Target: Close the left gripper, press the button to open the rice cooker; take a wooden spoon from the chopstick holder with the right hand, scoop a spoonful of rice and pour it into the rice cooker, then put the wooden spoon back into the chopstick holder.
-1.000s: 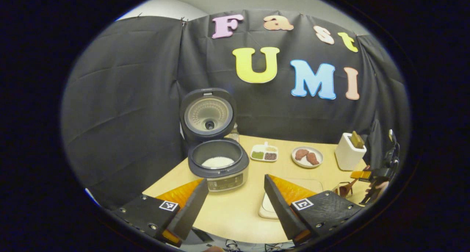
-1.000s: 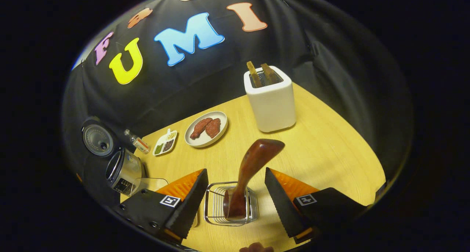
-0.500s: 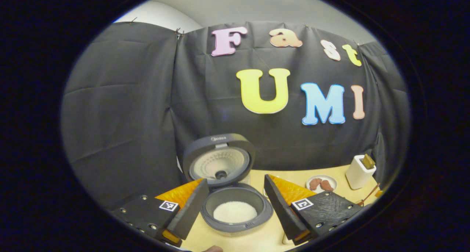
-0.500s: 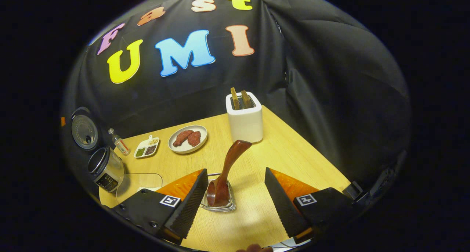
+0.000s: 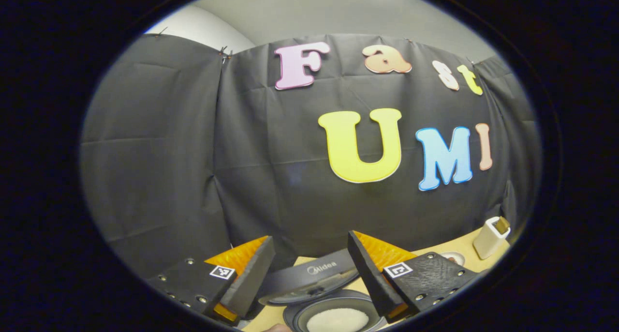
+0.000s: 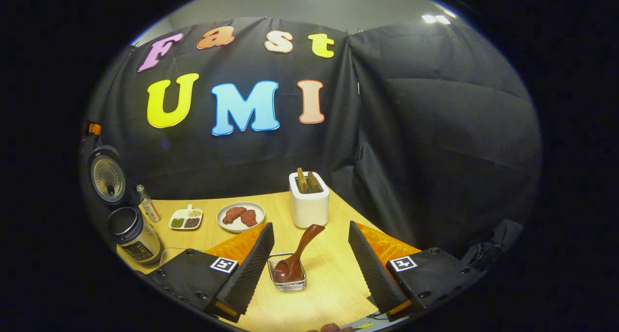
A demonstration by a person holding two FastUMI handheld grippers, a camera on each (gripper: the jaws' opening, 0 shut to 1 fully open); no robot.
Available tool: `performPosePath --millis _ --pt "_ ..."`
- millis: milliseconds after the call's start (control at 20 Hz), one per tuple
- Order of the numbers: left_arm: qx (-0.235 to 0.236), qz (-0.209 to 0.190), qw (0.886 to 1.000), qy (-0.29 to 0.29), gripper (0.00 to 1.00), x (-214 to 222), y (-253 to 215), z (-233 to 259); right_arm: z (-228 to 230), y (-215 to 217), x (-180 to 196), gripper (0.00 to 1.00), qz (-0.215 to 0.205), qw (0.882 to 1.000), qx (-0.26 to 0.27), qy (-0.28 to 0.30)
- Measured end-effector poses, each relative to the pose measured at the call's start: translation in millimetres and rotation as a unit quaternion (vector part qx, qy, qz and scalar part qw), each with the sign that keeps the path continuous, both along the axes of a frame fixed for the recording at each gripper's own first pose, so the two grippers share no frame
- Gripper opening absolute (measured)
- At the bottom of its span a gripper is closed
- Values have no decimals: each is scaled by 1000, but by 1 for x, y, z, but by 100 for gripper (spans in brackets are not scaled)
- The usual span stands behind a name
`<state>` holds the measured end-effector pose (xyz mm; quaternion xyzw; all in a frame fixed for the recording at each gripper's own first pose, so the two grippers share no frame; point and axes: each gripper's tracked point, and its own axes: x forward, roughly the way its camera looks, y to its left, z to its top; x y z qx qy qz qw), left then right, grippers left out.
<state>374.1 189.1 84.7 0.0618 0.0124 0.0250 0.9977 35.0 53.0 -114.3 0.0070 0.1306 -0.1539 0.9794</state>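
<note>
The dark rice cooker [image 5: 333, 308] sits at the bottom of the left gripper view, lid [image 5: 309, 279] up and white rice [image 5: 338, 319] in its pot. My left gripper [image 5: 309, 237] hangs open above it, holding nothing. In the right gripper view the cooker [image 6: 133, 235] stands at the table's far left. The wooden spoon [image 6: 295, 262] leans in the small wire chopstick holder [image 6: 288, 279], bowl down and handle up to the right. My right gripper [image 6: 309, 225] is open, above and behind the spoon, with the fingers apart from it.
On the wooden table [image 6: 338, 293] stand a white toaster-like box [image 6: 308, 201] with two slices, a plate of meat [image 6: 240, 216], a divided dish [image 6: 186, 219] and a small bottle [image 6: 147, 208]. A clear container's edge [image 6: 169, 250] shows near the cooker.
Both grippers have risen and drawn back. The cooker has slid to the bottom of the left gripper view. The spoon and its holder look smaller and farther from the right gripper. Both stayed open.
</note>
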Motion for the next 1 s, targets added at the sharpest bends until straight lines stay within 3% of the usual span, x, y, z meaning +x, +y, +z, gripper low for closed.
performPosePath --millis 200,250,300,450,600,800,900,1000 --pt "-11 1 999 30 96 38 8 -20 33 0 -23 99 -36 999 -3 -30" --pt "-16 -4 999 35 96 43 4 -25 37 1 -28 94 -45 998 5 -35" --pt "-21 -11 999 44 96 48 -1 -30 41 -1 -33 99 -53 998 9 -39" --pt "-9 4 997 82 96 56 -7 -57 47 -12 -45 99 -70 997 4 -42" --pt "-27 16 997 72 98 39 -6 -48 46 -17 -48 99 -71 997 0 -32" --pt "-89 4 992 89 99 22 -15 -65 43 -19 -41 99 -56 998 12 -27" --pt "-86 1 991 99 99 10 -23 -72 39 -19 -34 94 -42 999 19 -28" --pt "-82 3 990 111 99 0 -30 -79 32 -18 -28 99 -26 999 28 -24"
